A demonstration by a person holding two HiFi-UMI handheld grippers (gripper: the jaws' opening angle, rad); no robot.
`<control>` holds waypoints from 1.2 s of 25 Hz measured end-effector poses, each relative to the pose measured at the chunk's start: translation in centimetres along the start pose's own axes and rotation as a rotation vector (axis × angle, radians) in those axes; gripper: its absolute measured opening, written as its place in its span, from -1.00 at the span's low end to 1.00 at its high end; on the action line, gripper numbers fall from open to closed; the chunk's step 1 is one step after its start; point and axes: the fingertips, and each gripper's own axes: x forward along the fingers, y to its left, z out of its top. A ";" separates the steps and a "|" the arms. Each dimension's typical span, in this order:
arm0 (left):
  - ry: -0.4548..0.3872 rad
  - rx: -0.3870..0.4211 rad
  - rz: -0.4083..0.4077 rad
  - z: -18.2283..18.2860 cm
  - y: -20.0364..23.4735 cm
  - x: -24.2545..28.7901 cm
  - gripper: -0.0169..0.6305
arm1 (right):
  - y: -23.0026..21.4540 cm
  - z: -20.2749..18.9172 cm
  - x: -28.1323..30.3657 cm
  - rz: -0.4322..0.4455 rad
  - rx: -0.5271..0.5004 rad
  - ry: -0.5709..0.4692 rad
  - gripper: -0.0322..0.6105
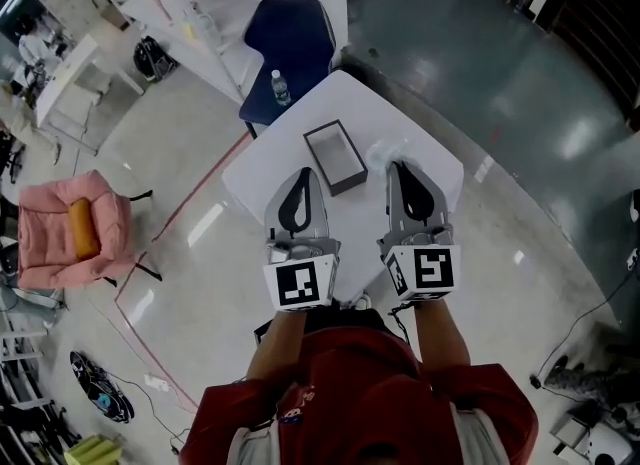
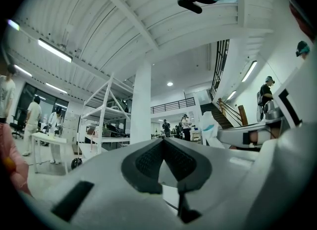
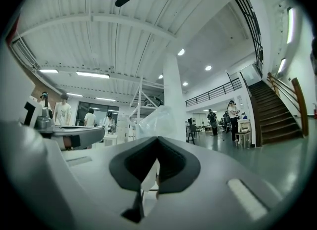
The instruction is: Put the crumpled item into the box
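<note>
Both grippers were held over the near half of the white table (image 1: 252, 179), pointing away from the person. The left gripper (image 1: 308, 174) was recorded with jaws clenched tip to tip on nothing, and the right gripper (image 1: 397, 167) likewise, closed and empty. The crumpled item (image 1: 384, 151), judged to be thin clear plastic, lay on the table just beyond the right gripper's tip and just right of the open box (image 1: 347, 183). It stood straight ahead in the right gripper view (image 3: 157, 119). The step was judged to be the approach, with no grasp yet made. For a good grasp, the right jaws would need to be spread wide before contact. They should then be closed on the bulk of the wad, not a loose edge, since light film may slide or spring away. The short carry left to the box should be kept low, and release made only once the wad is inside the walls. The left gripper could be used to steady the box.
</note>
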 end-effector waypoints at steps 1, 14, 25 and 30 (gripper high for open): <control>-0.003 -0.003 0.000 0.0 0.3 0.3 -0.94 | 0.1 -0.2 0.4 -0.001 0.001 0.004 -0.89; 0.016 -0.048 -0.018 -3.5 4.4 6.2 -0.94 | 0.8 -3.8 7.6 -0.019 0.004 0.079 -0.89; 0.050 -0.082 -0.039 -7.2 7.7 9.6 -0.94 | 1.8 -8.8 12.6 -0.024 0.005 0.210 -0.89; 0.072 -0.096 -0.031 -9.2 9.3 10.5 -0.94 | 2.7 -10.9 14.7 -0.012 0.019 0.253 -0.89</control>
